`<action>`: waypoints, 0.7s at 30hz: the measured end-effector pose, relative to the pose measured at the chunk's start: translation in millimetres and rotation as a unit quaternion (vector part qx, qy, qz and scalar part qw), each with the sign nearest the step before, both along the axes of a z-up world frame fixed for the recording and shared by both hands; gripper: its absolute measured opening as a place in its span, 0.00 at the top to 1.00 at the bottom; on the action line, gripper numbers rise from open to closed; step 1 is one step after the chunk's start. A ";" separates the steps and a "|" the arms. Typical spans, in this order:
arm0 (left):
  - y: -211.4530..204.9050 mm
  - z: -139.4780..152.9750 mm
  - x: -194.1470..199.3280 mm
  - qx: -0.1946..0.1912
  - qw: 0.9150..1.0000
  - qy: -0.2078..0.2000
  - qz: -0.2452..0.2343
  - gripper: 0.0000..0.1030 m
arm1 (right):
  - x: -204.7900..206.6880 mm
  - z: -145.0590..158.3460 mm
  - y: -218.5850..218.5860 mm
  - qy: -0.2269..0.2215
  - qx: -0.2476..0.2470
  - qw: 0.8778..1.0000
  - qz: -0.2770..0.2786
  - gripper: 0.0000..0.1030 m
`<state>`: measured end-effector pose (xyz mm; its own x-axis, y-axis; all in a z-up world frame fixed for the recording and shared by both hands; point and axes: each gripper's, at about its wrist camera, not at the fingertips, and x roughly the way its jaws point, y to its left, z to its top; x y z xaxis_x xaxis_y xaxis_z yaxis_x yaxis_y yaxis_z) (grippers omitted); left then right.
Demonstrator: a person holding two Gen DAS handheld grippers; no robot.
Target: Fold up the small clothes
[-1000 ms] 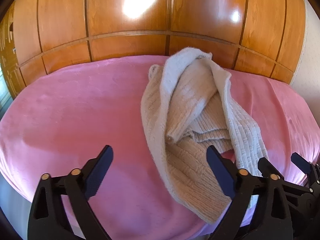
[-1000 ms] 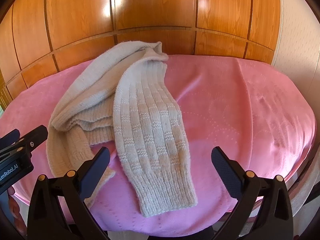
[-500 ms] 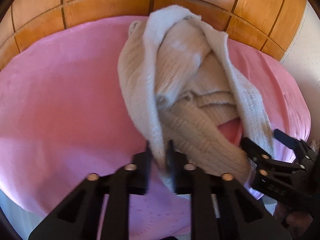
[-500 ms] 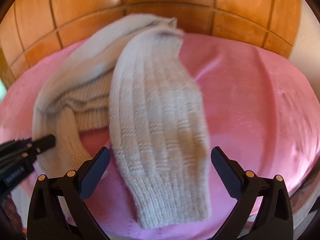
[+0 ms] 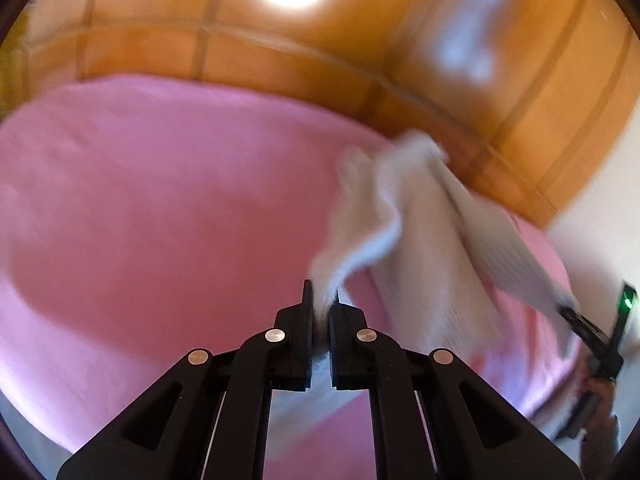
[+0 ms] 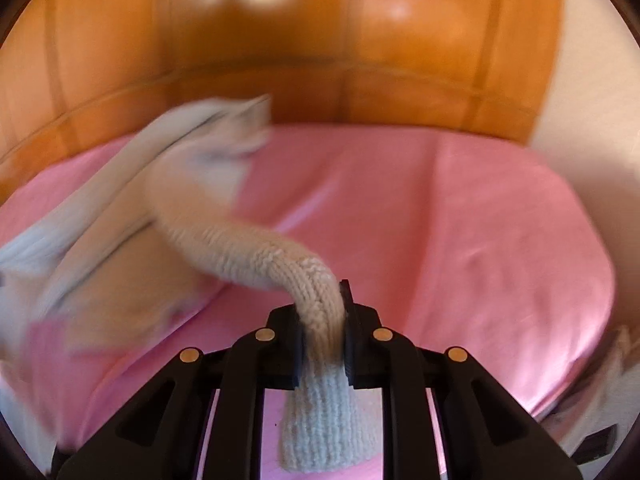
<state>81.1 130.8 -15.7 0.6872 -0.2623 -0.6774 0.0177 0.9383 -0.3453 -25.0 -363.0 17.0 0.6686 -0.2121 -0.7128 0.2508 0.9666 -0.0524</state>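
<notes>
Both grippers were pinching the knitted sweater [image 6: 224, 248] over the pink bed [image 6: 440, 220]: the left gripper [image 5: 320, 312] held an edge, the right gripper [image 6: 322, 320] held a sleeve. It looked like the spreading step; next, lay it flat

My left gripper [image 5: 320, 304] pinches one edge of the cream knitted sweater [image 5: 420, 240], which stretches to the right across the pink cloth-covered table [image 5: 160, 220]. My right gripper [image 6: 322, 320] clamps a sleeve whose cuff hangs below my fingers. Behind the table stands the glossy wooden panelled wardrobe [image 6: 320, 40].
</notes>
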 end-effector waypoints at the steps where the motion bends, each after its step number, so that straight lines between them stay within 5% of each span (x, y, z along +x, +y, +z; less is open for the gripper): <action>1: 11.0 6.1 8.8 0.012 1.000 -0.007 0.017 0.96 | 11.4 4.4 -19.4 -0.004 -0.007 1.000 -0.019 0.87; 9: 73.6 35.5 125.8 0.112 0.985 -0.007 0.131 0.96 | 116.5 17.2 -130.0 0.023 -0.020 0.990 -0.138 0.83; 10: 80.0 35.6 140.4 0.116 0.983 -0.001 0.142 0.96 | 127.1 15.6 -138.1 0.028 -0.021 0.988 -0.147 0.61; 12: 90.5 33.4 160.5 0.116 0.979 0.013 0.169 0.93 | 147.3 16.5 -147.2 0.027 -0.031 0.986 -0.162 0.37; 13: 93.2 32.6 168.5 0.117 0.975 0.017 0.186 0.83 | 149.4 19.0 -146.8 0.023 -0.036 0.986 -0.163 0.32; 16: 92.0 32.4 170.9 0.124 0.970 0.004 0.207 0.44 | 139.5 24.3 -125.3 0.010 -0.037 0.989 -0.141 0.23; 21: 76.9 16.5 151.4 0.085 0.981 0.004 0.175 0.44 | 115.6 9.2 -52.8 0.014 0.082 0.996 -0.011 0.23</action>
<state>232.5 207.7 0.8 0.7089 0.1061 -0.6973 -0.3185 0.9303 -0.1822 90.5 -415.8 26.2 0.6437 -0.1050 -0.7580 0.2724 0.9571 0.0988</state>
